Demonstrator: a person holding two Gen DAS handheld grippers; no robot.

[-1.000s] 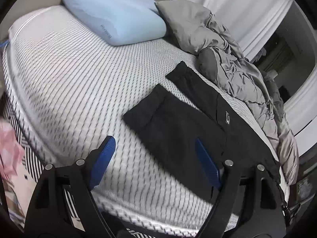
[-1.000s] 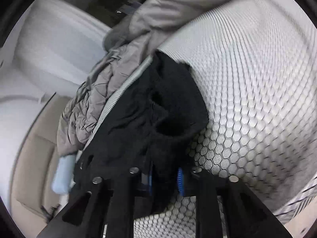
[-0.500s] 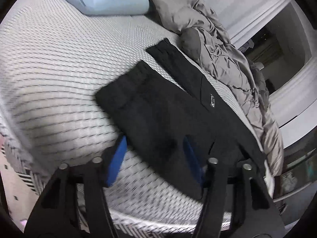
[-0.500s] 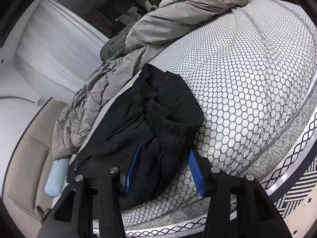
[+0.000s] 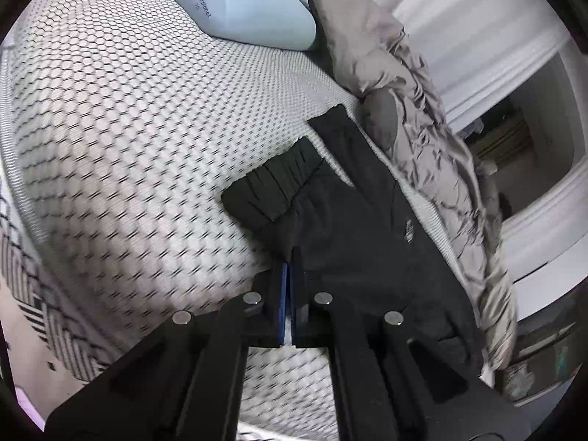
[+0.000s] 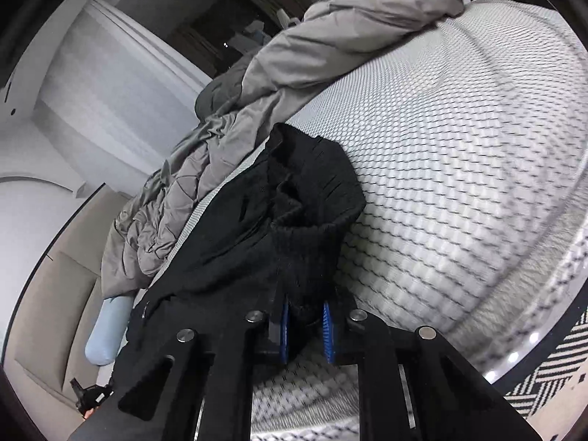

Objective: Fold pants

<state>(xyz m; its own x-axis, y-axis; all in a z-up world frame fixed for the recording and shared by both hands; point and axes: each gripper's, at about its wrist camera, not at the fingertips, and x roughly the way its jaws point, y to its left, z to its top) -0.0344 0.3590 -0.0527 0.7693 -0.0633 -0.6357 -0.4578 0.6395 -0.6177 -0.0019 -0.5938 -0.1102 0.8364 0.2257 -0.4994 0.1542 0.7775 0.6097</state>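
Black pants (image 5: 349, 220) lie on the white honeycomb-patterned mattress (image 5: 128, 128), legs stretched toward the pillow. My left gripper (image 5: 290, 279) is shut on the near edge of one pant leg, its blue pads pressed together on the fabric. In the right wrist view the pants (image 6: 264, 220) are bunched, with the ribbed waistband raised. My right gripper (image 6: 307, 316) is shut on the waistband, a thick fold of fabric between its blue pads.
A light blue pillow (image 5: 239, 3) lies at the head of the mattress. A crumpled grey duvet (image 5: 422, 139) runs along the far side, next to the pants; it also shows in the right wrist view (image 6: 294, 66). A black-and-white patterned rug (image 6: 544, 378) lies below the mattress edge.
Both grippers were open half a second ago and have closed on the pants. The left gripper moved in to the leg edge; the right closed on the waistband.
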